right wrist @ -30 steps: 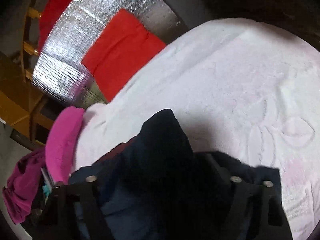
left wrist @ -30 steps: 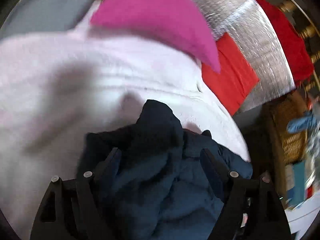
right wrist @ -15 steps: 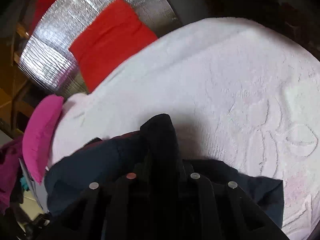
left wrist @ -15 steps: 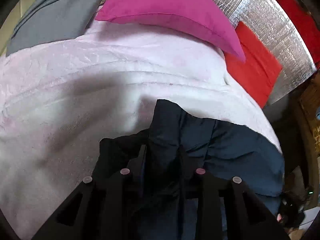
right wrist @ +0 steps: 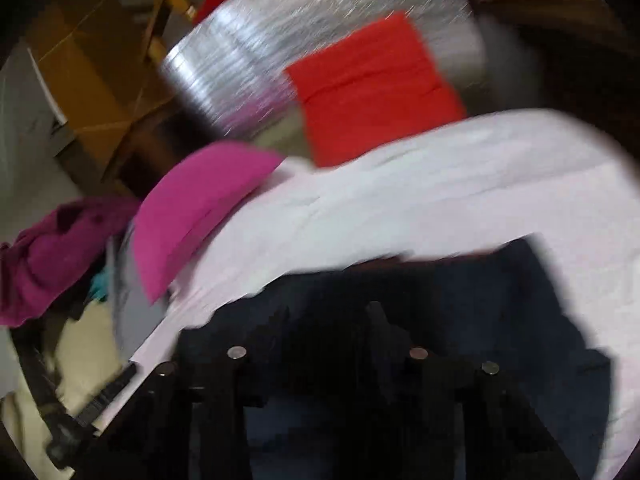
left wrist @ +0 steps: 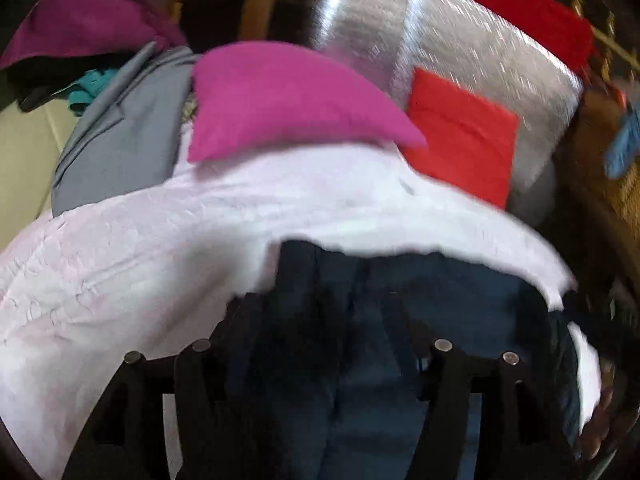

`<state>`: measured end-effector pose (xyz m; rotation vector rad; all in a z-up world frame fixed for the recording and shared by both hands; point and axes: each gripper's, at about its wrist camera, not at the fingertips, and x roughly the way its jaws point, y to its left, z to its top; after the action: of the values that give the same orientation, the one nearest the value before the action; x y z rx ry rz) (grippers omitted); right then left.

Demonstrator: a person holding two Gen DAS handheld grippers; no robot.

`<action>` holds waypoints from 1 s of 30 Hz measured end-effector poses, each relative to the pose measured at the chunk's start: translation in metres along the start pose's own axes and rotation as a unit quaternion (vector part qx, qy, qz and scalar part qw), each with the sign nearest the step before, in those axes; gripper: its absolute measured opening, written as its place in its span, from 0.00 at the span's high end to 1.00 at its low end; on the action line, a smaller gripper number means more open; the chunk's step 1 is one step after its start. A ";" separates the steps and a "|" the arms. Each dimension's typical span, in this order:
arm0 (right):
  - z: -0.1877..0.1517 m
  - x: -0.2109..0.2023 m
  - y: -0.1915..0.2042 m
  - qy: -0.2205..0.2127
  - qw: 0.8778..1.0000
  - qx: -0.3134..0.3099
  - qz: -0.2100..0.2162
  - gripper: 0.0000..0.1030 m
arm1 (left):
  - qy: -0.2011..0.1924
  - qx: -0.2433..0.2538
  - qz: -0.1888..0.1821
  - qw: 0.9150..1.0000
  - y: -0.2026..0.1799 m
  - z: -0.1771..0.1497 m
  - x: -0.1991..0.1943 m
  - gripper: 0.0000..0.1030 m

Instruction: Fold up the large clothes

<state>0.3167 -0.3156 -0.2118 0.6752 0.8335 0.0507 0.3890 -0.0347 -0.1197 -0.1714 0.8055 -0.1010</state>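
A pale pink blanket [left wrist: 200, 240] covers the bed, and the dark navy garment [left wrist: 420, 300] lies bunched at its near edge. The left gripper [left wrist: 324, 320] and right gripper [right wrist: 332, 320] have just been opening, cloth between their jaws; blur hides whether the pads still press. With a slack grip, I judge, the garment could slip and crumple.

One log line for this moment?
dark navy garment on pale pink blanket | left gripper, right gripper: jaws just opened wider, garment between
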 end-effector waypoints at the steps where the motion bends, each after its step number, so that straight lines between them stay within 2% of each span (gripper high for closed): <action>1: -0.002 0.012 0.006 0.015 1.000 0.004 0.012 0.60 | 0.011 0.009 0.001 1.000 -0.002 -0.006 0.003 0.39; 3: -0.011 0.039 0.012 0.051 0.998 0.008 0.025 0.59 | 0.036 0.025 0.004 0.999 -0.003 -0.018 0.013 0.39; 5: -0.016 0.076 0.001 0.090 0.995 0.027 -0.015 0.61 | 0.062 0.036 0.014 0.997 -0.002 -0.029 0.025 0.39; 6: -0.010 0.102 -0.006 0.100 0.994 0.039 -0.021 0.61 | 0.072 0.045 0.022 0.996 -0.001 -0.034 0.034 0.39; 9: -0.015 0.116 -0.034 0.106 0.989 0.099 0.012 0.61 | 0.073 0.063 0.029 0.995 -0.002 -0.036 0.039 0.38; 12: -0.013 0.103 -0.038 0.106 0.988 0.110 0.022 0.60 | 0.078 0.054 0.021 0.995 -0.001 -0.031 0.031 0.39; 15: -0.011 0.079 -0.036 0.096 0.988 0.121 0.030 0.55 | 0.061 0.039 0.000 0.997 0.003 -0.024 0.013 0.39; 18: -0.008 0.029 -0.046 0.057 0.992 0.112 0.006 0.48 | 0.043 0.044 0.013 0.998 0.008 -0.023 0.000 0.38; 21: -0.012 -0.014 -0.069 0.029 0.993 0.110 -0.026 0.44 | 0.048 0.029 0.016 0.998 0.022 -0.027 -0.010 0.36; 24: -0.029 -0.036 -0.102 0.033 0.988 0.137 -0.068 0.44 | 0.078 0.026 0.022 0.996 0.034 -0.034 -0.006 0.32; 25: -0.037 -0.040 -0.119 0.041 0.983 0.158 -0.077 0.47 | 0.100 0.034 0.029 0.994 0.036 -0.039 0.001 0.32; 26: -0.043 -0.039 -0.132 0.049 0.981 0.176 -0.069 0.59 | 0.123 0.044 0.031 0.991 0.038 -0.045 0.009 0.30; 27: -0.049 -0.041 -0.146 0.055 0.977 0.199 -0.054 0.62 | 0.140 0.045 0.022 0.989 0.040 -0.051 0.013 0.30; 29: -0.053 -0.052 -0.152 0.052 0.973 0.223 -0.033 0.61 | 0.141 0.022 0.008 0.990 0.047 -0.055 0.006 0.30; 30: -0.054 -0.060 -0.148 0.045 0.975 0.216 -0.029 0.55 | 0.138 0.017 0.001 0.990 0.050 -0.055 0.001 0.30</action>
<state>0.2067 -0.4218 -0.2819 1.0636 0.9613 -0.1589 0.3515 0.0075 -0.1670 -0.1251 1.0792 -0.1379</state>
